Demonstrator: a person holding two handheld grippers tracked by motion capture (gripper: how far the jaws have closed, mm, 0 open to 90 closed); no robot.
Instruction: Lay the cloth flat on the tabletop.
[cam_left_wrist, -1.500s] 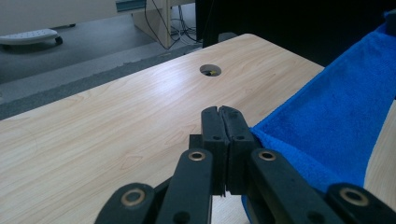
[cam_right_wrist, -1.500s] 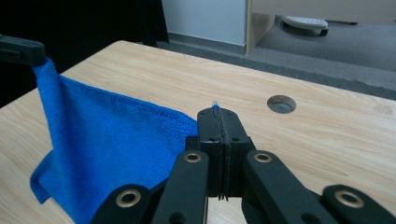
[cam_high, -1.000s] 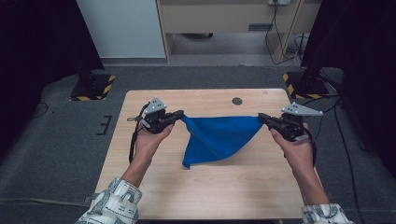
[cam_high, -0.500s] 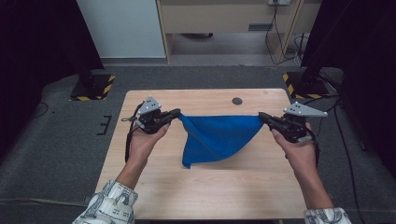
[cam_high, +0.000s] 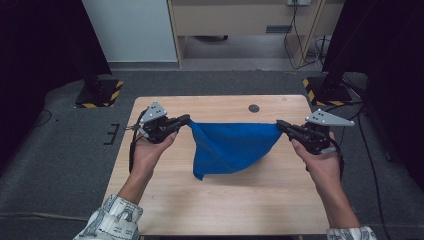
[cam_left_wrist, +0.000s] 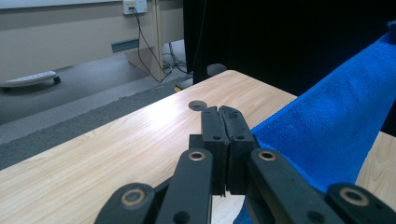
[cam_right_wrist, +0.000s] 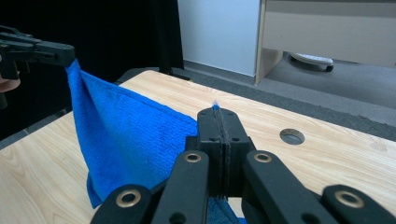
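Observation:
A blue cloth (cam_high: 231, 148) hangs stretched above the wooden table (cam_high: 220, 205), its top edge taut between both grippers and its lower corner drooping toward the tabletop. My left gripper (cam_high: 187, 119) is shut on the cloth's left top corner. The cloth (cam_left_wrist: 327, 121) runs off to the right of the closed left gripper (cam_left_wrist: 218, 110) in the left gripper view. At the opposite corner my right gripper (cam_high: 279, 124) is shut too. In the right gripper view a blue tuft pokes out between the closed jaws of the right gripper (cam_right_wrist: 216, 112), the cloth (cam_right_wrist: 126, 140) hangs at the left, and the left gripper (cam_right_wrist: 70, 53) is farther off.
A round cable hole (cam_high: 254, 108) sits near the table's far edge. Dark grey carpet surrounds the table. Black stands with yellow-striped bases (cam_high: 98, 93) flank it at both far corners, and a wooden desk with cables (cam_high: 295, 20) stands beyond.
Both grippers have lifted the cloth slightly and pulled it a little tauter; the hands stay about where they were.

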